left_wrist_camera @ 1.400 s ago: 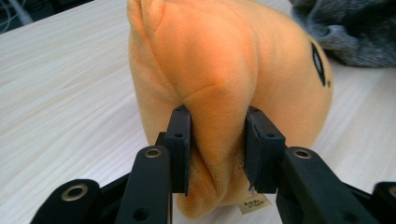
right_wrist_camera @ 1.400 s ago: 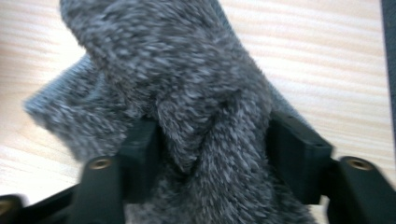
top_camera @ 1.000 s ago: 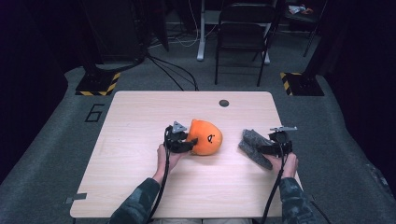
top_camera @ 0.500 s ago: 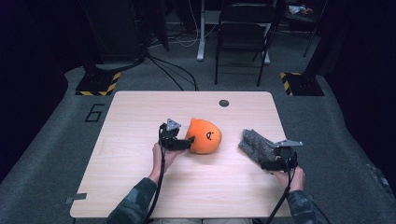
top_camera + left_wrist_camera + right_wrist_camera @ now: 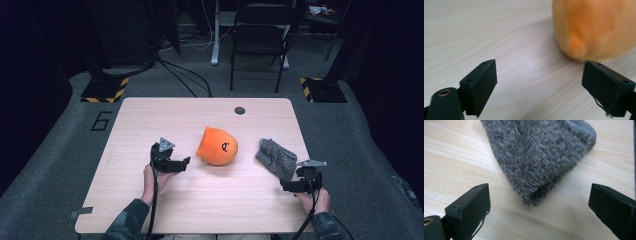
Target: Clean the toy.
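Observation:
An orange plush toy with a small black face lies mid-table. My left gripper hovers just left of it, apart from it. In the left gripper view the toy sits beyond the right jaw, and the left gripper has just been opening, with bare wood between its jaws. A grey knitted cloth lies to the right. My right gripper is behind its near end. It has also just been opening, and the cloth lies ahead of the jaws, untouched.
The light wooden table has a dark round plug near its far edge. A strip of tape sits at the near left corner. A folding chair and floor cables stand beyond the table.
The left gripper let go of the orange toy and drew back to the left. The right gripper released the grey cloth and pulled back toward the person. Both pairs of jaws widened.

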Available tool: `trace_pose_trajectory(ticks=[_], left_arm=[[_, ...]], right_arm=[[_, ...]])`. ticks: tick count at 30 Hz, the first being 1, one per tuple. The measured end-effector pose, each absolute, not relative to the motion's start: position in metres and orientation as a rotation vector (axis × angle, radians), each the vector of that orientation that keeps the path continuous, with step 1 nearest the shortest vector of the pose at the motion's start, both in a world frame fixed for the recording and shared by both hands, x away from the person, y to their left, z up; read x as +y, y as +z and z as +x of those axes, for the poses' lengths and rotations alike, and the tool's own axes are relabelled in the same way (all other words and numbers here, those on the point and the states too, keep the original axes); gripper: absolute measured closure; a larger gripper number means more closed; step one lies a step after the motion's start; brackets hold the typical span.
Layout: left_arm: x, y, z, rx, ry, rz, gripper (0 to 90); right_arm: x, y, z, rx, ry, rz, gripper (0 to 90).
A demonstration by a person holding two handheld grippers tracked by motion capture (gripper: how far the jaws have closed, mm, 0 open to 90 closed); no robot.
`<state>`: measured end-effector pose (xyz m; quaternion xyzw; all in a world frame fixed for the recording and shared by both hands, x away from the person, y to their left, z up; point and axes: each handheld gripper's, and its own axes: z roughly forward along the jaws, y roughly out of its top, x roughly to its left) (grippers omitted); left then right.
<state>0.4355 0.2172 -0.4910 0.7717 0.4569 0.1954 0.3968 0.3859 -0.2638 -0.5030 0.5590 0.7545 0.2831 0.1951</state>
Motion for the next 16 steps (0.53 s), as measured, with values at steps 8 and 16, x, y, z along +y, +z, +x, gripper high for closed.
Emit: trace_pose_trajectory(ticks=[8,16], left_arm=[[0.246,-0.522,0.431,1.252,0.462,2.034,11.9],[0.249,-0.528,0.434,1.237,0.551,2.051,10.3]], right_arm=[[-0.266,-0.519,0.388,2.135,0.746,1.570,1.2],[-0.265,-0.525,0.385,2.093,0.813,1.532,0.0]])
